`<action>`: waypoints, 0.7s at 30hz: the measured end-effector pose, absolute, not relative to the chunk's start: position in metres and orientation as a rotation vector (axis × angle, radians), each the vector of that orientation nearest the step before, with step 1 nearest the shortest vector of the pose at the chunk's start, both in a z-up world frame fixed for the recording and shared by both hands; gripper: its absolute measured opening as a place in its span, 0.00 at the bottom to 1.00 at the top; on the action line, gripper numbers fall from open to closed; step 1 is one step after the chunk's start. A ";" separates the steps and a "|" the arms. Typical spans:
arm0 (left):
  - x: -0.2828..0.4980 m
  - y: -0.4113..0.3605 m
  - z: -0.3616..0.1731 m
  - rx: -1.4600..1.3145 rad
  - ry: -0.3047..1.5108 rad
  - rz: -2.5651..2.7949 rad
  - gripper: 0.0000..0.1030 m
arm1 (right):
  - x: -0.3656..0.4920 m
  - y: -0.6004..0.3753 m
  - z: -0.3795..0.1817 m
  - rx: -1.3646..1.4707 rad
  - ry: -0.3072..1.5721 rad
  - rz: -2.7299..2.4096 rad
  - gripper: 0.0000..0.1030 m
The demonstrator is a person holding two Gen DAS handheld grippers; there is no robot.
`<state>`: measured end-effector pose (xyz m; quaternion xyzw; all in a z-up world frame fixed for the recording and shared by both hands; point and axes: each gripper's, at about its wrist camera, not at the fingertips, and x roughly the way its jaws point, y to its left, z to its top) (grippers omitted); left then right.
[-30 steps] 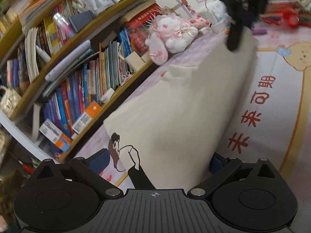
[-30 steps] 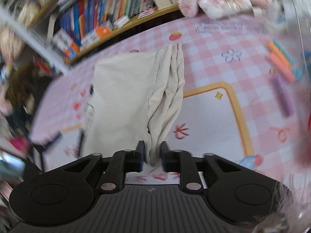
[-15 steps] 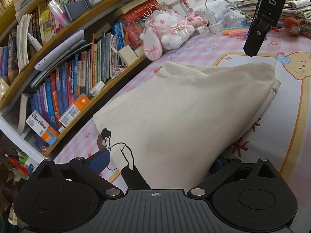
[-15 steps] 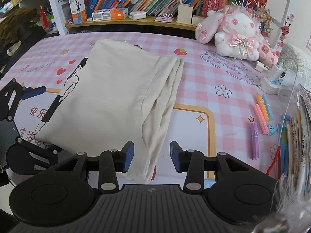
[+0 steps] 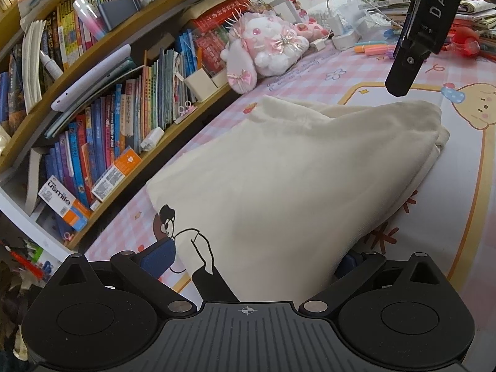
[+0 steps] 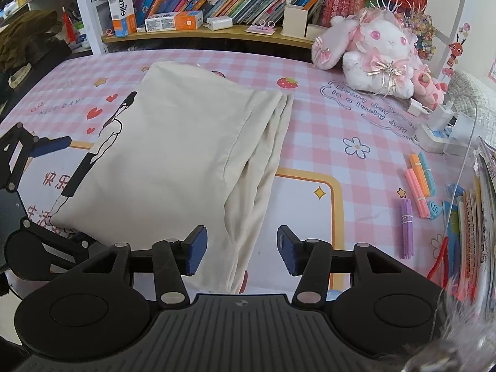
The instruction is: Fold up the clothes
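Note:
A cream garment (image 5: pixel 279 170) with a black cartoon print lies folded on the pink checked table cover (image 6: pixel 325 114). In the right wrist view the garment (image 6: pixel 173 155) shows several layered edges along its right side. My left gripper (image 5: pixel 252 259) is open wide at table level, and the garment's printed near corner lies between its blue pads (image 5: pixel 158 254). My right gripper (image 6: pixel 241 248) is open above the garment's near folded end and holds nothing. In the left wrist view, one of its fingers (image 5: pixel 406 62) hangs above the far end of the cloth.
A pink and white plush rabbit (image 6: pixel 381 52) sits at the back by a bookshelf (image 5: pixel 108 108) full of books. Chargers and a power strip (image 6: pixel 440 124), bundled markers (image 6: pixel 418 179) and a stack of notebooks (image 6: pixel 477 217) line the right side.
My right gripper opened, let go of the garment's edge and pulled back upward. The lifted cloth dropped flat onto the table. The left gripper stayed open at the printed corner.

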<state>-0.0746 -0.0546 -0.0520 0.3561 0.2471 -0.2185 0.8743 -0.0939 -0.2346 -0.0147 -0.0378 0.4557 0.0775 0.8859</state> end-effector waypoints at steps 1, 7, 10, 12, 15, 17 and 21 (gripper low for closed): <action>-0.074 -0.055 -0.052 0.743 0.519 -0.458 0.98 | -0.095 -0.233 -0.015 -0.092 0.941 0.171 0.51; -0.063 -0.048 -0.032 0.666 0.535 -0.476 0.98 | -0.118 -0.199 -0.027 -0.378 0.879 0.426 0.70; -0.053 -0.044 -0.025 0.603 0.564 -0.488 0.98 | -0.123 -0.177 -0.041 -0.508 0.831 0.486 0.70; -0.048 -0.041 -0.022 0.571 0.573 -0.498 0.98 | -0.124 -0.164 -0.049 -0.576 0.798 0.511 0.70; -0.046 -0.037 -0.021 0.551 0.581 -0.515 0.98 | -0.116 -0.152 -0.062 -0.668 0.776 0.488 0.57; -0.050 -0.035 -0.022 0.568 0.583 -0.535 0.97 | -0.107 -0.147 -0.069 -0.775 0.755 0.434 0.18; -0.075 -0.033 -0.033 0.717 0.527 -0.580 0.93 | -0.092 -0.152 -0.046 -0.722 0.747 0.434 0.11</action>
